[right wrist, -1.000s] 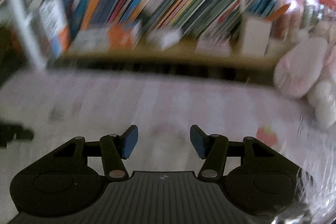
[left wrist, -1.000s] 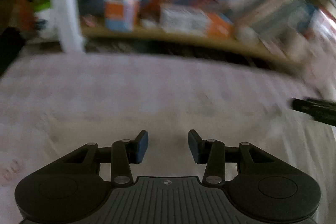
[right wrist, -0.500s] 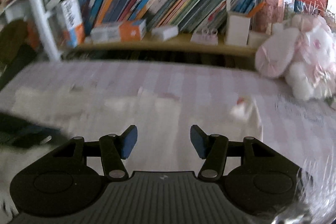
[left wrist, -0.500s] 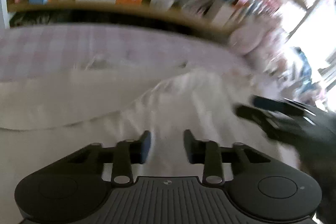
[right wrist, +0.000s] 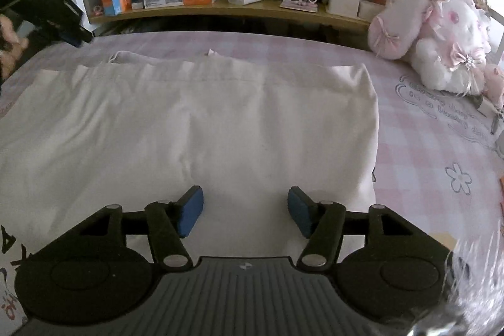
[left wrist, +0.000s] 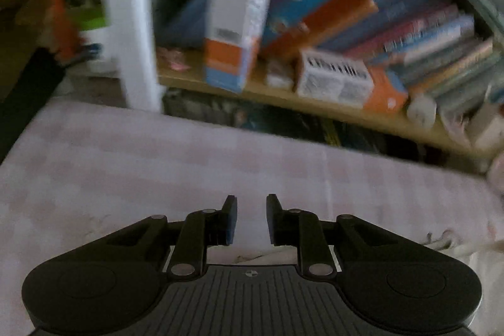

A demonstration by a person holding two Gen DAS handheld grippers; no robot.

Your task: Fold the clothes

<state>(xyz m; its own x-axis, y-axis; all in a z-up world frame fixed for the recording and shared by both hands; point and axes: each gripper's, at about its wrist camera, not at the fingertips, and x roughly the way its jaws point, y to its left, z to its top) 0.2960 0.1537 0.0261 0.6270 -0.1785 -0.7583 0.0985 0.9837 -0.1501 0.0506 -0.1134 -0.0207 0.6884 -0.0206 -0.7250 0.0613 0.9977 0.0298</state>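
Currently, a cream garment (right wrist: 195, 128) is seen spread flat on the pink checked bed (right wrist: 425, 147), with its hemmed edge toward the shelf (right wrist: 220, 10) and a straight side edge to the right. It is judged to be light, soft and limp: it will sag and crease when lifted, and thin layers can slip apart. Hold is best taken at a corner or along an edge, with all layers pinched together. The right gripper (right wrist: 245, 211) is held low over the near part of the cloth, its fingers spread wide and grasping nothing. The left gripper (left wrist: 251, 218) is seen above the bed, its view blurred; its fingers are nearly closed with a narrow gap, and nothing is held between them.
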